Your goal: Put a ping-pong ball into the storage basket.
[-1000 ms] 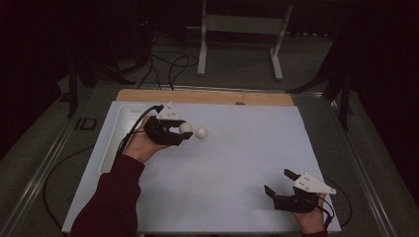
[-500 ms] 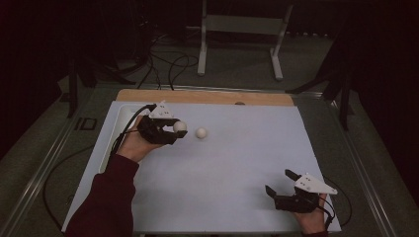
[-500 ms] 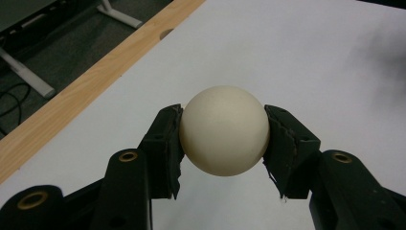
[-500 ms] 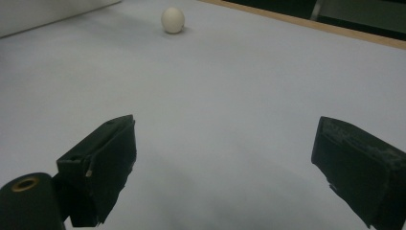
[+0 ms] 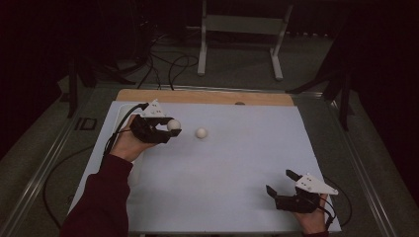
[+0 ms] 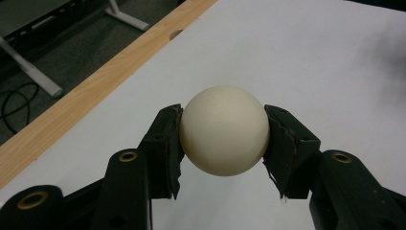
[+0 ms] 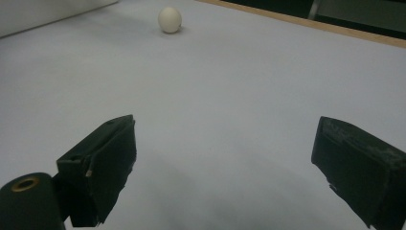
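White and smooth, the held ball (image 6: 223, 130) sits between the two black pads of the left gripper (image 5: 165, 132), and both pads press on its sides, so this gripper is closed on the ball. In the high view the same ball (image 5: 173, 125) is at the tip of the left gripper, at the far left part of the worktop (image 5: 237, 168), not far from the wooden strip (image 5: 207, 97) that runs along the far edge. Whether the ball is lifted a little or rests on the white sheet, I cannot tell for sure.

A second ball (image 5: 201, 133), of the same pale colour, lies free on the white surface just to the right of the held one, near it but apart. In the right gripper view this second ball (image 7: 170, 20) is far ahead, alone on the sheet.

The right gripper (image 5: 281, 183) is at the near right corner of the worktop, well apart from both balls. Its jaws stand wide open and nothing is between them; in its own view its pads (image 7: 103, 160) have only the bare white sheet in the space between.

The person's left forearm is in a dark red sleeve (image 5: 101, 197) and comes in from the bottom left. A black cable (image 5: 121, 126) goes from the left gripper along the left side of the worktop.
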